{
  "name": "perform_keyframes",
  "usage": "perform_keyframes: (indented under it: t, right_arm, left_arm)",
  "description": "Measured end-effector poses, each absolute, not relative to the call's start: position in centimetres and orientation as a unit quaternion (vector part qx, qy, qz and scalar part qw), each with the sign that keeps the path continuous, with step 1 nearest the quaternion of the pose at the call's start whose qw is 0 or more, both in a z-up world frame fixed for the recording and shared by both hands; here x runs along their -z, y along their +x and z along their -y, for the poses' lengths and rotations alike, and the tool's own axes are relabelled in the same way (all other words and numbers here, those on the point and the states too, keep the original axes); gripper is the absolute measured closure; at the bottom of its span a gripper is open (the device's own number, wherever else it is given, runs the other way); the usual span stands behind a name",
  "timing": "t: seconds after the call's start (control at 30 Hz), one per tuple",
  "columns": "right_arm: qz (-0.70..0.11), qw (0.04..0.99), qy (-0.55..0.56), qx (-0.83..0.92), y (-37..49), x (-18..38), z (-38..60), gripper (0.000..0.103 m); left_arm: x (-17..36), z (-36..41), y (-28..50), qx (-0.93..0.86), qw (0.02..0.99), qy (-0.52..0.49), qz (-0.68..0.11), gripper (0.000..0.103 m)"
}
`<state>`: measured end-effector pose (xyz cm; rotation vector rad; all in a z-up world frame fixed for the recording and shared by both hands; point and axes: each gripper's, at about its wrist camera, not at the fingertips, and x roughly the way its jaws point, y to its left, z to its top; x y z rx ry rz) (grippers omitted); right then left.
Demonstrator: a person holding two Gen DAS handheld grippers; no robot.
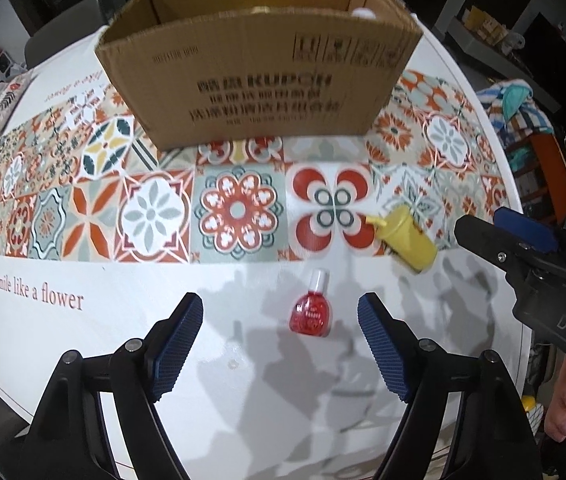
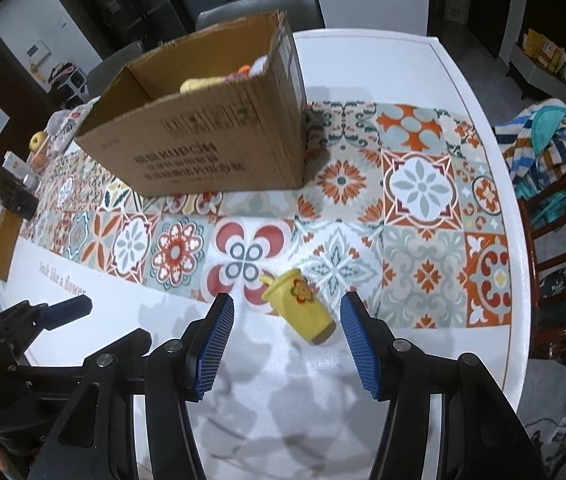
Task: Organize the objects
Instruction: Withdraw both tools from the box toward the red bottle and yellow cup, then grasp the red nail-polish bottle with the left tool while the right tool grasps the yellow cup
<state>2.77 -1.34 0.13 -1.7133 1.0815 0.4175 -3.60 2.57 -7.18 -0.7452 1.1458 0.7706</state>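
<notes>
A small red bottle (image 1: 310, 309) with a white cap lies on the white table, just ahead of my open, empty left gripper (image 1: 281, 312). A yellow toy cup (image 1: 403, 237) lies on its side to its right. It also shows in the right wrist view (image 2: 299, 306), between the tips of my open, empty right gripper (image 2: 286, 308). An open cardboard box (image 1: 259, 64) stands behind on the patterned runner. In the right wrist view the box (image 2: 211, 128) holds several objects. The right gripper shows at the left wrist view's right edge (image 1: 523, 252). The left gripper shows at the right wrist view's left edge (image 2: 67, 309).
A tiled-pattern runner (image 2: 423, 220) crosses the white table (image 2: 363, 400). Small items and a yellow fruit (image 2: 38, 140) sit at the far left end. A chair with striped cloth (image 2: 543, 148) stands beyond the table's right edge. Grey chairs (image 2: 259, 8) stand behind the box.
</notes>
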Motion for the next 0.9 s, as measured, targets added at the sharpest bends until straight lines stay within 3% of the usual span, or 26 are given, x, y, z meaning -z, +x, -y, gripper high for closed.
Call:
perform_keyframes:
  t: [0.9]
  right_arm:
    - [-0.439,0.485,-0.743,-0.143,6.3,3.6,5.2,0.047]
  left_arm:
    - [14.6,-1.2,-2.2,-0.299,0.666,-0.366,-0.578,0.035]
